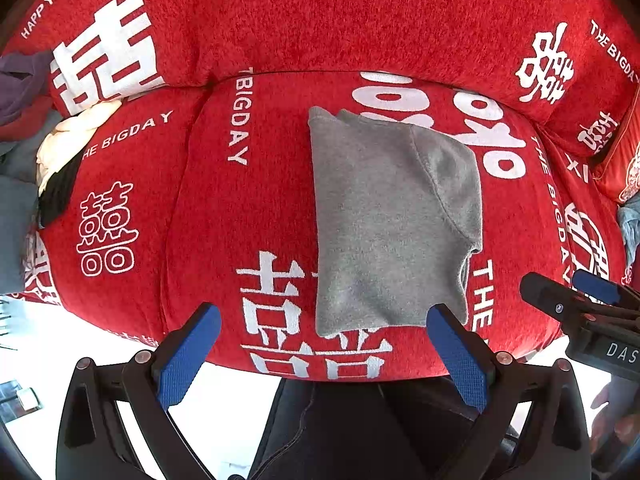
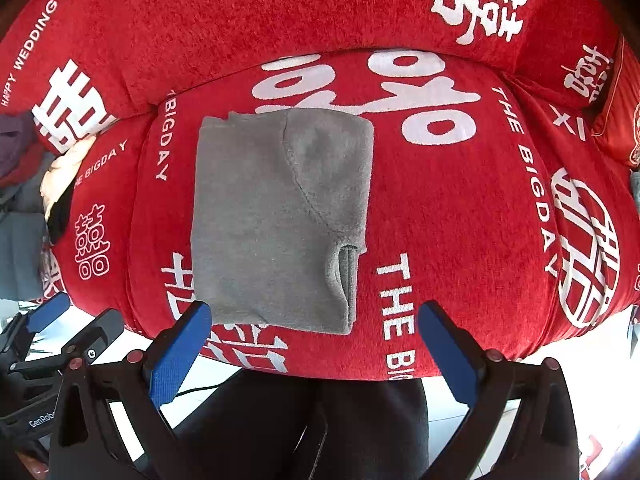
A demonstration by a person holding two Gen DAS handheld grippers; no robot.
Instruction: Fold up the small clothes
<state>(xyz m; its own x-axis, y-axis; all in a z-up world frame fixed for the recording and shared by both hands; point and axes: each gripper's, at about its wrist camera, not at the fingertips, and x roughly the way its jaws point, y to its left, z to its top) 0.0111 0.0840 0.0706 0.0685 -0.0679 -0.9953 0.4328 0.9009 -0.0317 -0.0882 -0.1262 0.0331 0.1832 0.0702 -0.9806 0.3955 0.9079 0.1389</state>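
A small grey garment [image 1: 394, 220] lies folded into a rectangle on the red sofa seat [image 1: 240, 208]; it also shows in the right wrist view [image 2: 280, 220]. My left gripper [image 1: 324, 316] is open and empty, held above the seat's front edge, just in front of the garment's near edge. My right gripper [image 2: 314, 312] is open and empty, also just in front of the garment's near edge. The right gripper shows at the right of the left wrist view [image 1: 576, 284]. The left gripper shows at the lower left of the right wrist view [image 2: 76, 320].
A pile of other clothes [image 1: 44, 144] lies at the left end of the sofa, also in the right wrist view [image 2: 28, 184]. A red cushion [image 1: 620, 160] sits at the right end. The sofa backrest [image 1: 320, 16] rises behind the seat. The person's dark trousers [image 1: 360, 432] are below.
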